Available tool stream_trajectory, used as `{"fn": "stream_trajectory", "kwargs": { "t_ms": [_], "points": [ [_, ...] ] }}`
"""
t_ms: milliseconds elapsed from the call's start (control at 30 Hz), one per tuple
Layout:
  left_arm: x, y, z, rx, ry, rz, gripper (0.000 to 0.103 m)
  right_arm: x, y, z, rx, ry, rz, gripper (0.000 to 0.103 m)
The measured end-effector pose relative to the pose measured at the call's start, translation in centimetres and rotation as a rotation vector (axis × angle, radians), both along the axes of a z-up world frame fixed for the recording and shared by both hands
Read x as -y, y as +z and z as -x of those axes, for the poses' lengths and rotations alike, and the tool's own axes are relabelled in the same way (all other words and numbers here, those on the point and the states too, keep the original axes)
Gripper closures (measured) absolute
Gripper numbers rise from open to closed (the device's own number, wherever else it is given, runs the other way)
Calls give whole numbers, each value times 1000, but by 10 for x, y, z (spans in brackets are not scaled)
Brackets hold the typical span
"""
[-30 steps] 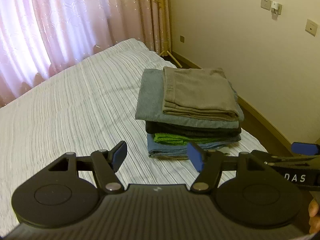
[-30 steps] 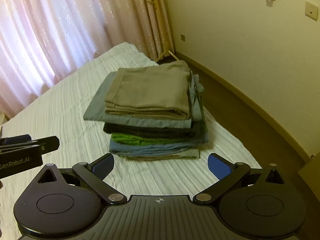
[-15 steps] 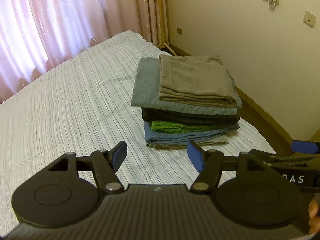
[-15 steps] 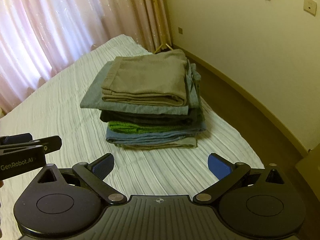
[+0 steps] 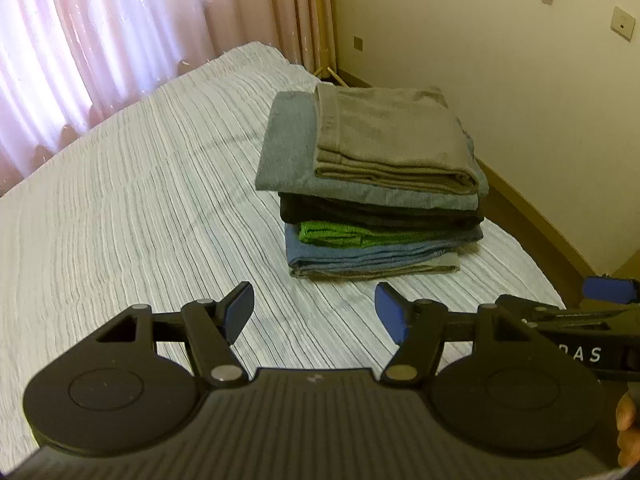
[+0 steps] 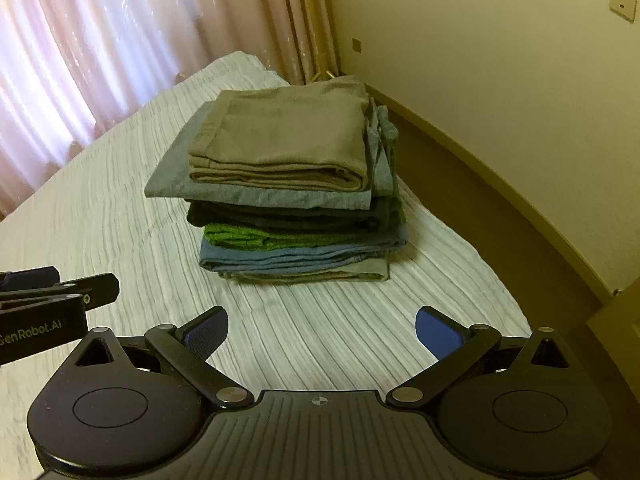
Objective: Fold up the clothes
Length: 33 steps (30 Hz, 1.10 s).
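A stack of folded clothes [image 5: 376, 184] [image 6: 288, 184] sits on the striped bedspread [image 5: 132, 184] [image 6: 328, 320] near the bed's right edge. A tan piece [image 5: 390, 136] lies on top, over grey, black, green [image 5: 332, 236] and blue layers. My left gripper [image 5: 314, 310] hovers open and empty in front of the stack, a little to its left. My right gripper [image 6: 322, 330] is open too, empty, just short of the stack's near side. Each gripper shows at the edge of the other's view: the right one [image 5: 600, 320], the left one [image 6: 52, 300].
Pink curtains [image 5: 100, 40] hang behind the bed. A cream wall [image 5: 500, 80] with sockets runs along the right, with a strip of wooden floor [image 6: 480, 216] between it and the bed. A fingertip [image 5: 626, 428] shows at the lower right of the left wrist view.
Both grippers have drawn back a little from the stack and tilted down; the stack sits slightly higher in both views. The clothes have not moved and the jaws stay open.
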<state>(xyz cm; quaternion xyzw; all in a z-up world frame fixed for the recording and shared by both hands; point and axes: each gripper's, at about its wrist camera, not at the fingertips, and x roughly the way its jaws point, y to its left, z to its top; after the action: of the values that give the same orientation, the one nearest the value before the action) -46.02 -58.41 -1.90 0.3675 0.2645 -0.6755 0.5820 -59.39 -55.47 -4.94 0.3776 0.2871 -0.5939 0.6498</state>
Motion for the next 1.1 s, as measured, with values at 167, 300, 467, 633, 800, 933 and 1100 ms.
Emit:
{"fn": "stream_trajectory", "kwargs": {
  "t_ms": [167, 300, 467, 633, 800, 933, 1100],
  "points": [
    [1, -7, 2, -1, -8, -21, 40, 3, -6, -1, -4, 5, -15, 1],
    [2, -14, 3, 4, -7, -40, 40, 6, -9, -1, -6, 5, -28, 1],
    [5, -20, 3, 7, -1, -55, 40, 9, -14, -1, -7, 6, -43, 1],
    [8, -26, 3, 12, 5, -65, 40, 13, -20, 1, -7, 5, -57, 1],
    [13, -31, 5, 14, 13, -76, 39, 17, -24, 2, -7, 9, -67, 1],
    [18, -34, 6, 17, 22, -82, 37, 21, -27, 2, -6, 15, -77, 1],
    [23, -38, 7, 20, 31, -93, 36, 26, -31, 3, -5, 23, -88, 1]
  ]
}}
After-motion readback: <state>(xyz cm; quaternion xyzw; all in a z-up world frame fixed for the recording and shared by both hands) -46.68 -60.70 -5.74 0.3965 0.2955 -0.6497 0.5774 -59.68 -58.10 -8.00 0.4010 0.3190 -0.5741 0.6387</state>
